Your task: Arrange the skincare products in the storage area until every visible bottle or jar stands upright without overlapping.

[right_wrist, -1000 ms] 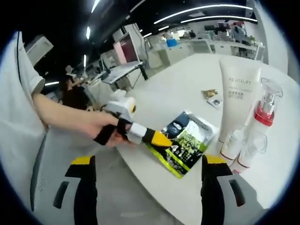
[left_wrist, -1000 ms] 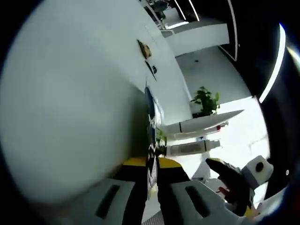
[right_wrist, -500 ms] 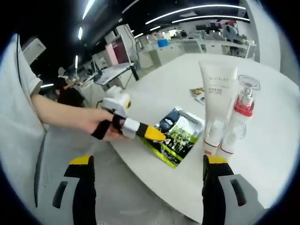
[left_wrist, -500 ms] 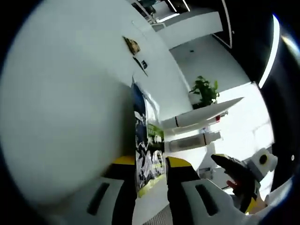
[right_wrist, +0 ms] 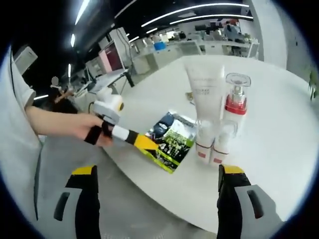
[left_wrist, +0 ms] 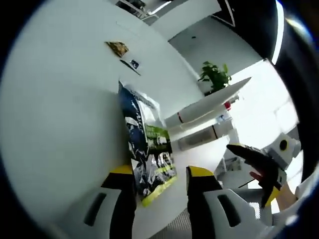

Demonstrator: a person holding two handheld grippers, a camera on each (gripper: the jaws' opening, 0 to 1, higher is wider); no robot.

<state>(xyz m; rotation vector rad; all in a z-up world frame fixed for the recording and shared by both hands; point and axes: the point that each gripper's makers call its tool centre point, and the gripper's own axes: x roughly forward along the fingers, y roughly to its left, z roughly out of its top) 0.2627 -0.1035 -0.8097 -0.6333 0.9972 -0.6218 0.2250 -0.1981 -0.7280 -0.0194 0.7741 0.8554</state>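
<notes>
While the skincare products stand upright in a tight cluster on the white tabletop (right_wrist: 279, 129), well in from its near edge, they read clearly in the right gripper view: a tall white tube (right_wrist: 204, 94) on its cap, a clear pump bottle (right_wrist: 234, 107) with a red collar beside it, and two small clear bottles (right_wrist: 212, 142) in front. A flat sachet (right_wrist: 170, 141), printed blue, green and black, lies at the near edge. The left gripper (right_wrist: 144, 143) has its yellow-tipped jaws closed on the sachet's (left_wrist: 149, 154) edge. The right gripper (right_wrist: 154, 174) hangs off the table edge, jaws wide apart and holding nothing, the products ahead between them, apart from both.
</notes>
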